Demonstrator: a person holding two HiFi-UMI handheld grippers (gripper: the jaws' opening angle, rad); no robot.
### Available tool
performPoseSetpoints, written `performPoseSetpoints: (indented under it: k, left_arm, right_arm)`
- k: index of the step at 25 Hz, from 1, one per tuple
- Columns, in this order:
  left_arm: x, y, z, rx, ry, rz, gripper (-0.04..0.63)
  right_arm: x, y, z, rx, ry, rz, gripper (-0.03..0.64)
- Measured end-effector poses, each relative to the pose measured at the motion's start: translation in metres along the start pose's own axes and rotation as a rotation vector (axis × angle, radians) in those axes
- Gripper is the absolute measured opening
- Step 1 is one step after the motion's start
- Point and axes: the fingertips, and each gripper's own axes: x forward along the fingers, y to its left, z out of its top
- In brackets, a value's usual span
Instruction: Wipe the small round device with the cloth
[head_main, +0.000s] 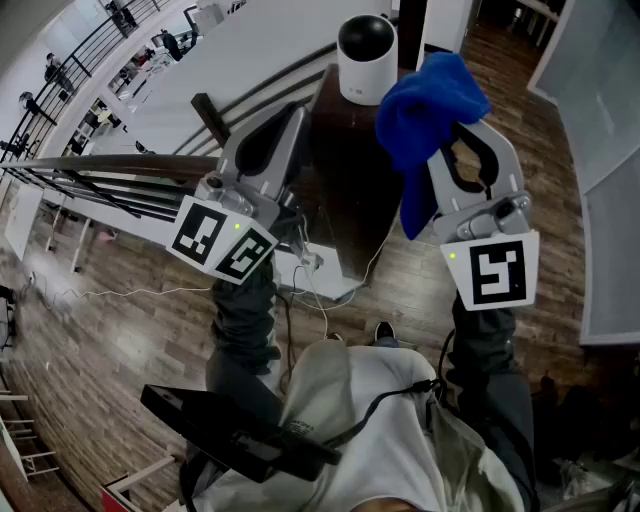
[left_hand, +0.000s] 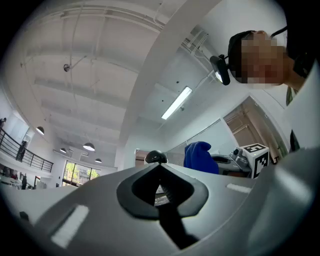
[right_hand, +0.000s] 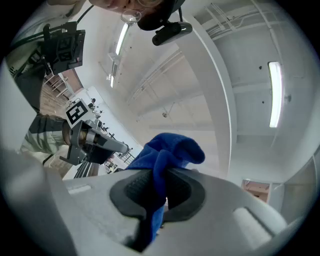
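Observation:
The small round device (head_main: 365, 57), white with a black domed top, stands on a dark wooden table (head_main: 345, 180) ahead of me. My right gripper (head_main: 462, 128) is raised to the device's right and shut on a blue cloth (head_main: 425, 110), which bunches above the jaws and hangs down beside them. In the right gripper view the cloth (right_hand: 167, 152) is pinched between the pads of that gripper (right_hand: 162, 186). My left gripper (head_main: 285, 125) is held up left of the device, shut with nothing in it. The left gripper view shows the device's black top (left_hand: 156, 157) just beyond the shut jaws (left_hand: 159, 170).
A railing (head_main: 120, 165) runs along the left with a lower floor beyond it. White cables (head_main: 310, 275) trail over the wooden floor near the table's foot. A dark post (head_main: 410, 25) rises behind the device.

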Motion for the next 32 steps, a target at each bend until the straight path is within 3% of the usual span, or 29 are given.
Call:
performPoseSetpoints:
  k: [10, 15, 22, 27, 32]
  left_arm:
    - [0.005, 0.0, 0.013, 0.009, -0.007, -0.014, -0.005]
    - [0.007, 0.006, 0.01, 0.008, -0.01, -0.021, -0.005]
    - [0.016, 0.018, 0.013, -0.007, -0.007, -0.023, -0.005]
    - [0.026, 0.024, 0.008, -0.008, 0.004, -0.031, -0.005]
    - [0.038, 0.029, 0.0, -0.017, 0.01, -0.04, -0.005]
  right_arm:
    - [0.025, -0.039, 0.031, -0.101, 0.017, -0.033, 0.031]
    - [0.054, -0.06, 0.036, -0.068, 0.0, -0.049, 0.031]
    - [0.109, -0.064, 0.027, -0.053, 0.053, -0.027, 0.031]
    - [0.106, -0.058, 0.016, -0.157, 0.099, -0.07, 0.031]
    - [0.084, -0.04, -0.012, -0.307, 0.239, -0.082, 0.029]
